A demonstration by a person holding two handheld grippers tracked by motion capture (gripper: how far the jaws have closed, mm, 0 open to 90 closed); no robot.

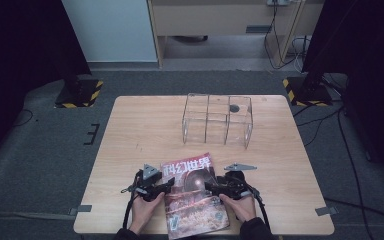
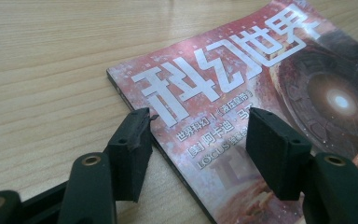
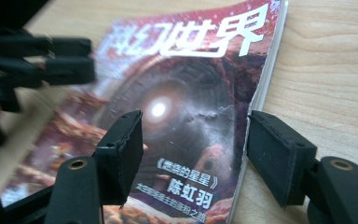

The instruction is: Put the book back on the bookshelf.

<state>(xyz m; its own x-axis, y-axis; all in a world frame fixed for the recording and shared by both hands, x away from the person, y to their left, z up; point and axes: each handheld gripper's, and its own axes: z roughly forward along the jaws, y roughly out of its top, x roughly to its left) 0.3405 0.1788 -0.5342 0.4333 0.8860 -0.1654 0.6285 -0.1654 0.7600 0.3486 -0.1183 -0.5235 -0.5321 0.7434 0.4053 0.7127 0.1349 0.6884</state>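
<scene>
I see bare table (image 1: pixel 130 130) open on both sides of the magazine (image 1: pixel 195 195); at the far edge the clear wire rack (image 1: pixel 217 120) blocks passage, well apart from both grippers

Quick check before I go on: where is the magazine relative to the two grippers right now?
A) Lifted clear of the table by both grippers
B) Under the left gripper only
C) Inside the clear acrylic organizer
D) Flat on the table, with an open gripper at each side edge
D: the magazine lies flat on the table, the left gripper and right gripper each open astride a side edge.
</scene>
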